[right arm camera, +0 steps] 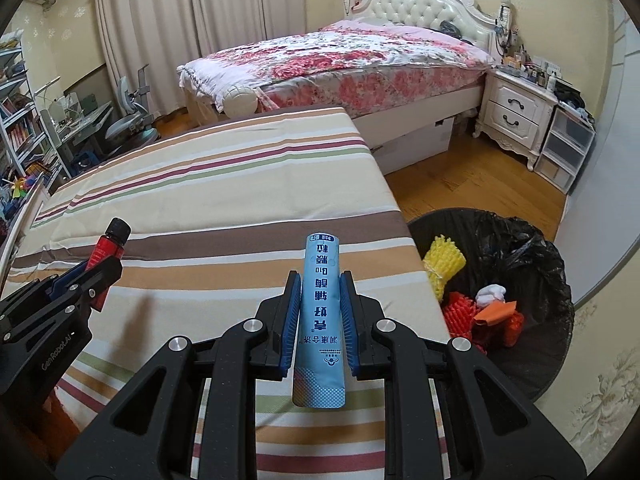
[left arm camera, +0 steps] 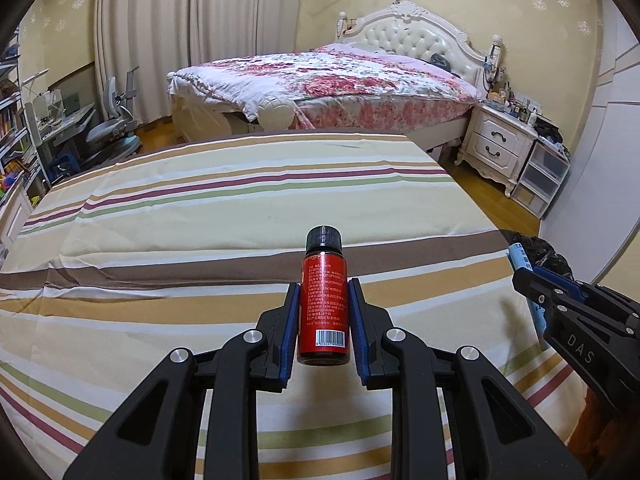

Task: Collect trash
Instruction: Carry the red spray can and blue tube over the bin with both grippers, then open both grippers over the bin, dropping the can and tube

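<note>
Striped beige-brown-maroon cloth-covered table (left arm camera: 240, 208) is filling the foreground. Round bin lined with a black plastic bag (right arm camera: 520, 232) is sitting on the wood floor just beside the table's right edge, holding yellow foam netting (right arm camera: 442, 258), red foam netting (right arm camera: 460, 314) and an orange scrap (right arm camera: 496, 312). Left gripper (left arm camera: 323, 294) is clamping a small red-labelled glass bottle with a black screw cap (left arm camera: 324, 300), held above the cloth. Right gripper (right arm camera: 320, 294) is clamping a light blue printed stick sachet (right arm camera: 320, 312), over the table's right side, near the bin.

Red bottle (left arm camera: 324, 308), pale-blue sachet (right arm camera: 320, 312), striped cloth (left arm camera: 224, 200), black bin bag (right arm camera: 516, 240)
</note>
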